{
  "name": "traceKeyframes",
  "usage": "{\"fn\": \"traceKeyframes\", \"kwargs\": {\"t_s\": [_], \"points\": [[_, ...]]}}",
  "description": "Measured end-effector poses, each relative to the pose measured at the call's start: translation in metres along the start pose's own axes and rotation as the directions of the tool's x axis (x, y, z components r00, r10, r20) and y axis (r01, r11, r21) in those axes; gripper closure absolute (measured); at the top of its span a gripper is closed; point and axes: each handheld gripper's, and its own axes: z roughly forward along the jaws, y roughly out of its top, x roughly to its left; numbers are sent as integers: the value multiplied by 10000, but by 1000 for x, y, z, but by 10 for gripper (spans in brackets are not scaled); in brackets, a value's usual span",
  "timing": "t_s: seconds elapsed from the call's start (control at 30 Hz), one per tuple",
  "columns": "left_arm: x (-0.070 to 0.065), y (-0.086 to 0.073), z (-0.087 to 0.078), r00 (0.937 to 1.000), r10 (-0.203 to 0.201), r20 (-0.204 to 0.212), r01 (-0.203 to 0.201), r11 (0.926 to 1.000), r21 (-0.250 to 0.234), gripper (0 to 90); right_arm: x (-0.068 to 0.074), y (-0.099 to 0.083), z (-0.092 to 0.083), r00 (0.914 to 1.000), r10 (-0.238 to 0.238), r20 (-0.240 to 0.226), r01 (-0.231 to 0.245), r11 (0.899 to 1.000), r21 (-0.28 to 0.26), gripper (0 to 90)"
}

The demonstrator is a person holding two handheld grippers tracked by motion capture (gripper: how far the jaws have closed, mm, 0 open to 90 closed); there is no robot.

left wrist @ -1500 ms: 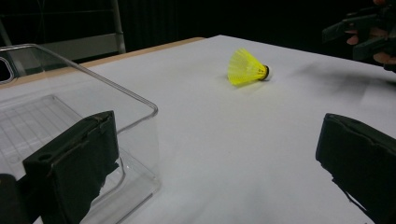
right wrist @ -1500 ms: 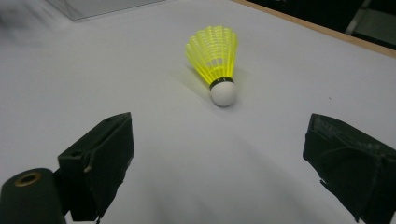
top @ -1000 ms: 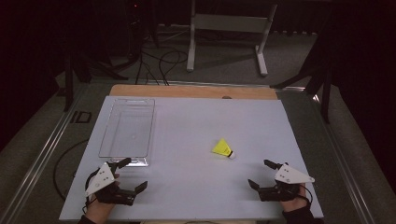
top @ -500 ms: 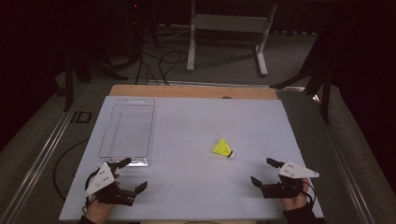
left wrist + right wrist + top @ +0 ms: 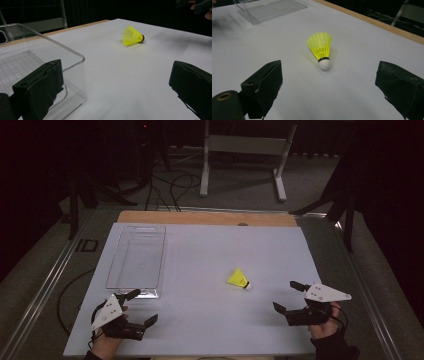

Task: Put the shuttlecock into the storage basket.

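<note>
A yellow shuttlecock (image 5: 239,279) with a white cork lies on its side on the white table, right of centre. In the right gripper view the shuttlecock (image 5: 321,48) lies just ahead of my right gripper (image 5: 328,81), cork toward me, beyond the wide-apart jaws. My right gripper (image 5: 284,295) is open near the front right edge, a short way from the shuttlecock. My left gripper (image 5: 144,306) is open at the front left, empty, just before the clear tray (image 5: 162,255). From the left gripper (image 5: 116,75), the shuttlecock (image 5: 132,35) lies far off and the tray's corner (image 5: 75,53) is close.
The clear tray is empty and stands lengthwise at the table's left. A wooden strip (image 5: 205,217) runs along the far edge. Beyond the table stand a metal frame (image 5: 240,155) and floor cables (image 5: 170,185).
My right gripper has shifted slightly forward and to the right. The left gripper, shuttlecock and tray have stayed put.
</note>
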Motion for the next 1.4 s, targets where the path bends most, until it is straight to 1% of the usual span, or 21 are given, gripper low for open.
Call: {"fn": "traceKeyframes", "kwargs": {"t_s": [0.07,0.1,0.2,0.23,0.3,0.37,0.47,0.5,0.53,0.57,0.73,0.77,0.87,0.9,0.93,1.07,1.2,1.4], "points": [[0,0,0,10000,-11,2,11,10000,3,1,-2,5,-1,9999,-110,-54,111,9999,93,77],[0,0,0,10000,-29,9,29,10000,-5,1,-4,11,-3,9997,-218,-62,219,9996,154,78],[0,0,0,10000,-36,16,36,10000,-4,1,-6,15,-4,9996,-263,-61,264,9995,143,78],[0,0,0,10000,-35,11,35,10000,-3,1,-9,19,-4,9995,-292,-150,294,9994,170,78],[0,0,0,10000,-35,22,35,10000,1,2,-9,21,-4,9992,-363,-161,366,9991,190,78],[0,0,0,10000,-37,22,37,10000,7,2,-12,28,-2,9985,-424,-337,431,9988,225,79],[0,0,0,10000,-24,35,24,10000,29,1,-14,32,0,9980,-498,-389,507,9985,215,79],[0,0,0,10000,-37,40,37,10000,27,1,-16,37,2,9971,-577,-490,594,9977,331,79],[0,0,0,10000,-40,41,40,10000,24,1,-16,37,2,9971,-577,-490,594,9977,331,79],[0,0,1,10000,-41,32,40,10000,33,1,-18,41,4,9963,-558,-656,581,9977,341,79],[0,0,0,10000,-28,23,28,10000,35,2,-21,47,10,9950,-670,-744,706,9963,480,79],[0,0,0,10000,-29,37,29,10000,49,1,-22,50,13,9936,-729,-858,784,9949,629,79],[0,0,1,10000,-7,57,6,10000,66,1,-24,52,16,9923,-748,-989,823,9939,741,79],[0,0,0,10000,-3,62,2,10000,74,1,-24,53,17,9923,-779,-960,856,9932,788,79],[0,0,1,10000,-3,59,3,10000,74,1,-24,54,19,9913,-756,-1076,848,9929,840,78],[0,0,0,10000,-13,62,13,10000,70,1,-26,57,26,9893,-873,-1171,1008,9883,1141,79],[0,0,1,10000,-8,74,7,10000,68,1,-26,60,31,9874,-892,-1311,1062,9859,1294,79],[0,0,0,10000,-6,78,5,10000,74,1,-27,67,39,9851,-1068,-1350,1279,9790,1589,78]]}}
